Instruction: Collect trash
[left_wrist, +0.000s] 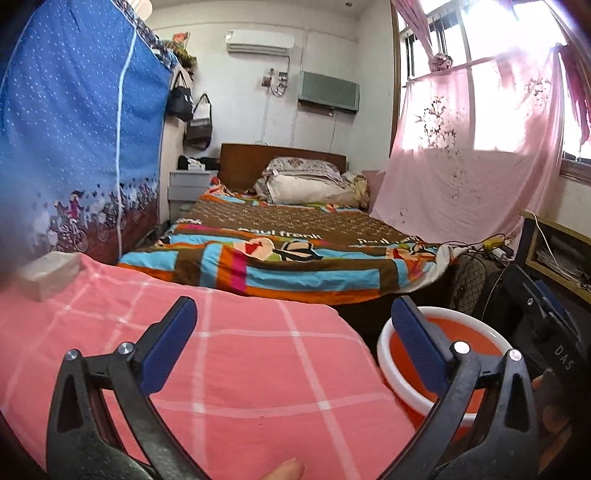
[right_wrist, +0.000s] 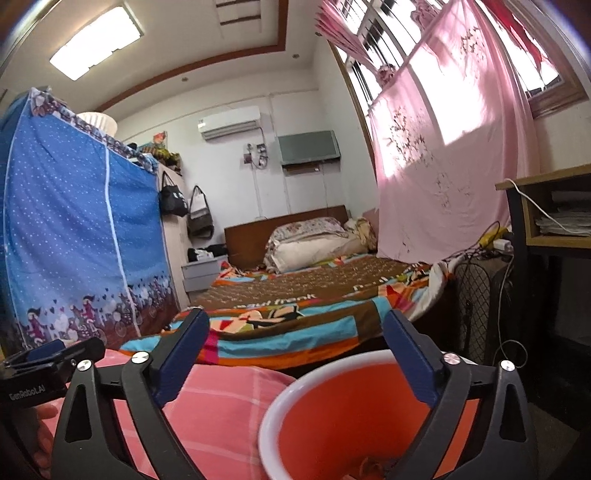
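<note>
Both pairs of tongs are standing wide open and gripping nothing. The left gripper (left_wrist: 293, 341) is hovering over a pink checked cloth (left_wrist: 236, 369), its blue pads (left_wrist: 168, 343) well apart with only fabric showing between them. The right gripper (right_wrist: 295, 363) is hanging just above the mouth of the orange bin (right_wrist: 354, 417), and its right-hand pad is overlapping the white rim in the picture; whether it is touching the rim cannot be told.

The bin, where the trash belongs, is sitting beside the pink cloth, low and to the right. Something small and brownish is lying at its bottom in the right wrist view, too blurred to name. The only loose thing looking like a candidate for pickup is a pale crumpled wad (left_wrist: 48, 275) resting at the far left edge of the pink cloth; whether it is trash is a guess. It is looking light, soft and easily squashed, probably tissue or paper, so pinching it across its middle should be enough, and slipping is unlikely.

Around it, a blue dotted wardrobe cover (left_wrist: 77, 136) is hanging close beside the wad and may be crowding the approach. Beyond, the bed with the striped blanket (left_wrist: 291, 254) is lying well clear, and cables by the desk (right_wrist: 539, 210) are keeping to the right
</note>
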